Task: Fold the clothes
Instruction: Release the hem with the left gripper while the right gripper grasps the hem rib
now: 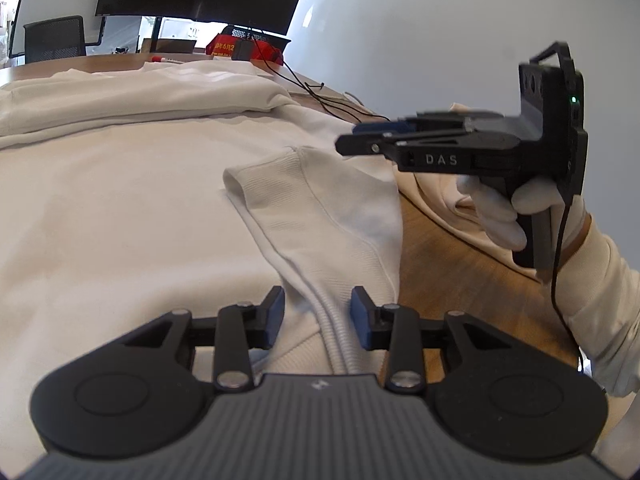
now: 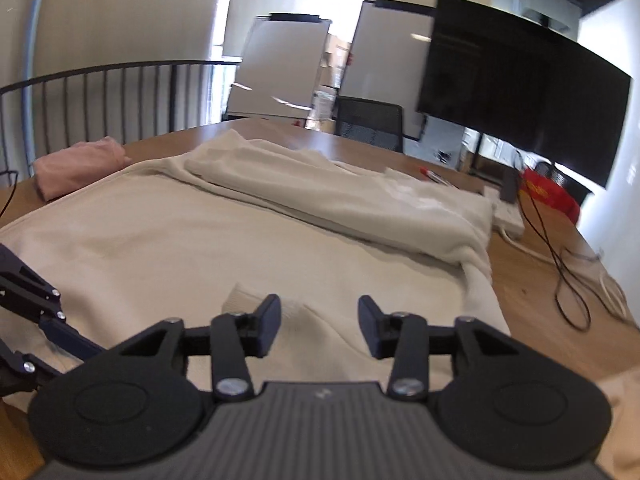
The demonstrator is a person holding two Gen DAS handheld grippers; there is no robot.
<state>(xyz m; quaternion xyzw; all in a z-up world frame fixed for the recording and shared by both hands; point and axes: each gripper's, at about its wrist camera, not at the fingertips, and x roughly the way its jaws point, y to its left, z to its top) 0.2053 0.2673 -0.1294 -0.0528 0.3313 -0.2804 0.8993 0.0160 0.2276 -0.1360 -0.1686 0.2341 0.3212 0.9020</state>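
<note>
A cream sweatshirt (image 1: 132, 200) lies spread over the wooden table (image 1: 444, 268), one sleeve folded across its body and ending in a ribbed cuff (image 1: 256, 184). My left gripper (image 1: 318, 314) sits low at the sweatshirt's near edge. Its jaws stand apart, and a ridge of the sleeve seam runs between them without being pinched. My right gripper (image 1: 354, 138), held by a white-gloved hand (image 1: 500, 216), hovers above the garment's right edge. In the right wrist view the right gripper (image 2: 320, 322) is open and empty above the sweatshirt (image 2: 180, 240), just behind the cuff (image 2: 244, 294).
A folded pink garment (image 2: 76, 164) lies at the far left of the table. Black cables (image 2: 564, 272), a white power strip (image 2: 510, 218), a red pen (image 2: 434, 176) and a red bag (image 2: 548, 196) sit at the far right. A chair (image 2: 370, 122) and a large dark screen (image 2: 520, 92) stand behind.
</note>
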